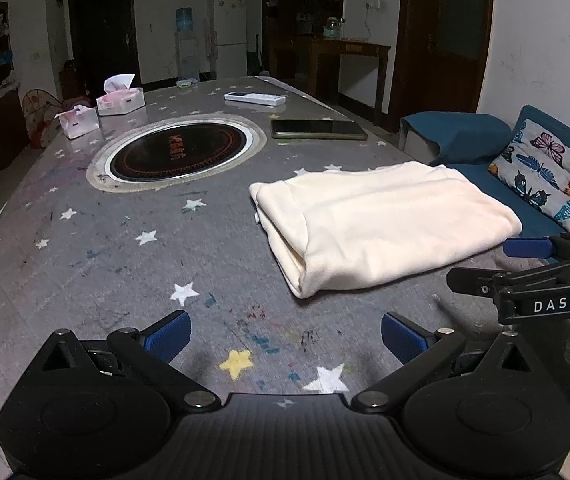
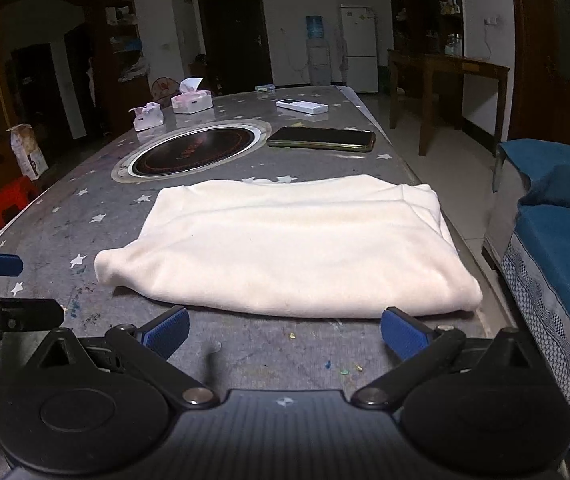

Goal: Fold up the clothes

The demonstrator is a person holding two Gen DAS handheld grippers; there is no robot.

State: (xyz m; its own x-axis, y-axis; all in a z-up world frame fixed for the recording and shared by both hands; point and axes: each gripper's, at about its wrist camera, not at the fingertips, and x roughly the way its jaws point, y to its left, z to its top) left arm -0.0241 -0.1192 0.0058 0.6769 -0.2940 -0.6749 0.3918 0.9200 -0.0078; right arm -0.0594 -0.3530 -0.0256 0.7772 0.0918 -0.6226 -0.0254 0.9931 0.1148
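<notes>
Two grippers in view, both with jaws spread wide and nothing between them. Left gripper [image 1: 286,340] hovers over bare tabletop, blue pads facing a yellow star print. Right gripper [image 2: 285,334] sits just short of the near edge of the cream garment [image 2: 293,244]; whether the pad tips touch the cloth, cannot tell.

Garment: folded into a thick rectangular bundle, lying flat near the table's right edge, layered fold visible at its left end in the left wrist view [image 1: 381,224].

Surface: long table [image 1: 85,248] covered in grey cloth printed with white stars, marked with scattered paint or ink flecks. Set into the middle is a round black cooktop [image 1: 179,152] with a metal ring. Beyond the garment, a dark phone [image 2: 322,139] lies flat beside the cooktop; farther back, a white remote [image 2: 302,106]. At the far left, two pink-and-white tissue boxes [image 1: 120,100], close together.

Room: dim. White refrigerator [image 2: 359,48] against the far wall, water dispenser [image 2: 317,50] just beside it. Dark wooden doors and shelving along the walls. Wooden side table [image 2: 445,68] on the right. Blue sofa [image 2: 557,232] next to the table's right side, with a butterfly-print cushion [image 1: 553,176] on it. Red plastic stool [image 2: 11,198] on the floor at left.
</notes>
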